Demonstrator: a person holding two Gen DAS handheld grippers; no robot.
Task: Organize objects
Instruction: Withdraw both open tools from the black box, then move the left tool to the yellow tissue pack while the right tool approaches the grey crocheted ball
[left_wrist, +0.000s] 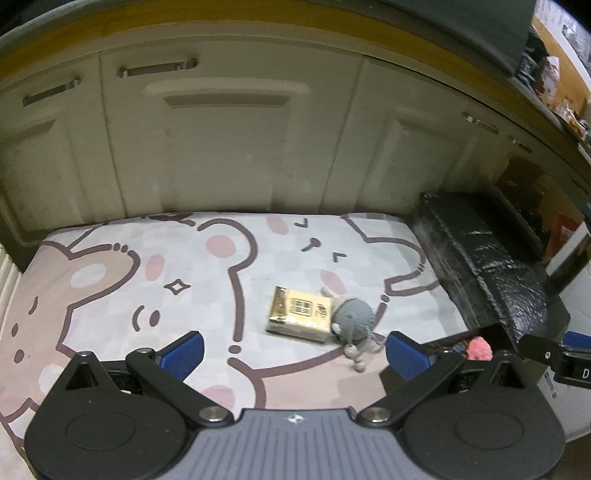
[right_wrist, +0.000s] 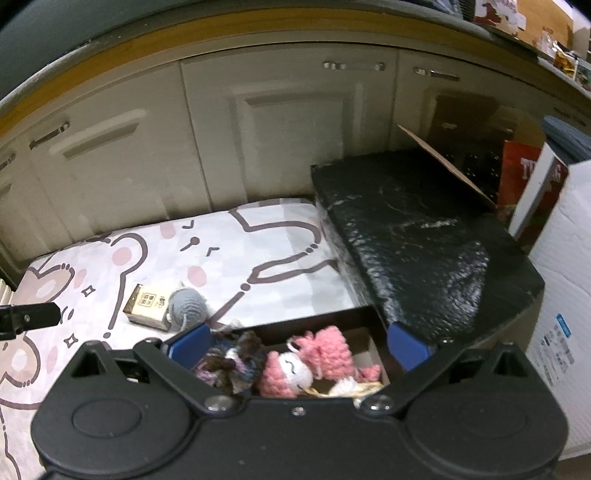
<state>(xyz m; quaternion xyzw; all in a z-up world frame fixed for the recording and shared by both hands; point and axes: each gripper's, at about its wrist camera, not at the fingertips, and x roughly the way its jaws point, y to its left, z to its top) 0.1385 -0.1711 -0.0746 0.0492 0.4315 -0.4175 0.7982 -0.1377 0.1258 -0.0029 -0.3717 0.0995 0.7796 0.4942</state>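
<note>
A small gold and tan box (left_wrist: 300, 314) (right_wrist: 147, 308) lies on a cartoon-bear mat (left_wrist: 147, 280) (right_wrist: 92, 266). A grey crocheted toy (left_wrist: 352, 320) (right_wrist: 187, 304) leans against the box's right end. My left gripper (left_wrist: 293, 354) hangs open above the mat, just short of both. Below my right gripper (right_wrist: 299, 347), which is open too, an open box (right_wrist: 364, 356) holds a pink and white crocheted toy (right_wrist: 314, 360) and a dark multicolour one (right_wrist: 231, 360). A bit of the pink toy (left_wrist: 479, 349) shows in the left wrist view. Nothing sits between either pair of fingers.
Cream cabinet doors (left_wrist: 221, 147) with metal handles stand right behind the mat. The box's black wrapped lid (right_wrist: 417, 236) (left_wrist: 487, 266) stands raised at the mat's right edge. A white carton (right_wrist: 569, 295) and a red package (right_wrist: 524, 177) crowd the far right.
</note>
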